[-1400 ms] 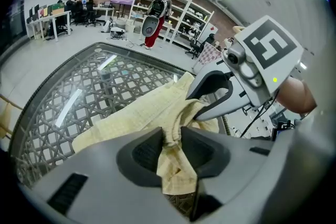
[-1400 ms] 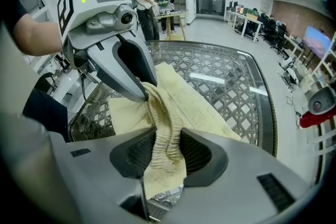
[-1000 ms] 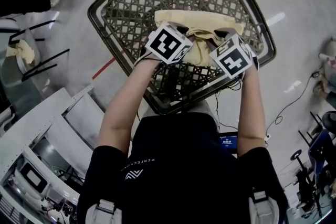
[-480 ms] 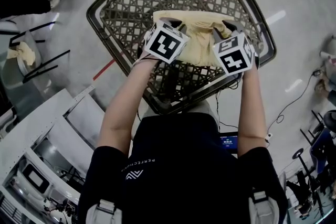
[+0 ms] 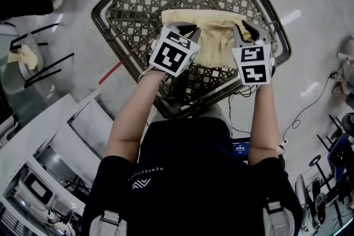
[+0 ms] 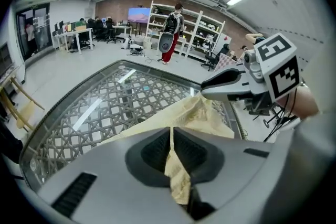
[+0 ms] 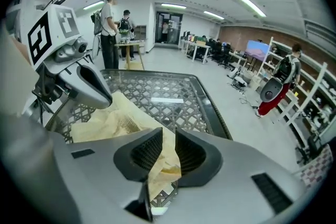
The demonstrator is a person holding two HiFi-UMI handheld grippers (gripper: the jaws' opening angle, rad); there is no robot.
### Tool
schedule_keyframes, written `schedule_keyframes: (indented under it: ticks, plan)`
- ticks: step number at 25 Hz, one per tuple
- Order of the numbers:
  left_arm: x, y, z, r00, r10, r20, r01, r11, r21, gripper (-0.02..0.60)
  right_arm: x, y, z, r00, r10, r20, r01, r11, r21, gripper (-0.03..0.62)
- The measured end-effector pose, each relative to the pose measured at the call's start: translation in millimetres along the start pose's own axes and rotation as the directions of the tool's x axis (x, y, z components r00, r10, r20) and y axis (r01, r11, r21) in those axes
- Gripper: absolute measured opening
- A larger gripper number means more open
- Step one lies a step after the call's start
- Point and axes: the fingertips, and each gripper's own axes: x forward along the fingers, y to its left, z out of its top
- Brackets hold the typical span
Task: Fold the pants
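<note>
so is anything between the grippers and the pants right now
Nothing visible. The pale yellow fabric pants already sit between the jaws of the left gripper and the right gripper, both pairs closing on the cloth.

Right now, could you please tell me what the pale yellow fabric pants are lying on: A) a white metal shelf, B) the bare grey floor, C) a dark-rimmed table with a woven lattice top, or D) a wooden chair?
C: in the head view the pale yellow fabric pants lie bunched across the dark-rimmed table with a woven lattice top.
</note>
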Motion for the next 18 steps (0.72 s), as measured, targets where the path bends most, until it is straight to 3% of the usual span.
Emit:
schedule_keyframes:
  ticks: [5,18]
  plan:
    - [-5,-7,-7,1.0,0.0,0.019,0.0,1.0,-0.007,0.02,-12,-4,-1,0.999,-0.014,0.049,0.01,0.996,0.084,0.063]
    - [-35,-30,-37,0.998,0.005,0.06,-0.004,1.0,-0.018,0.014,-45,38,-30,1.0,-0.005,0.018,0.002,0.987,0.163,0.041]
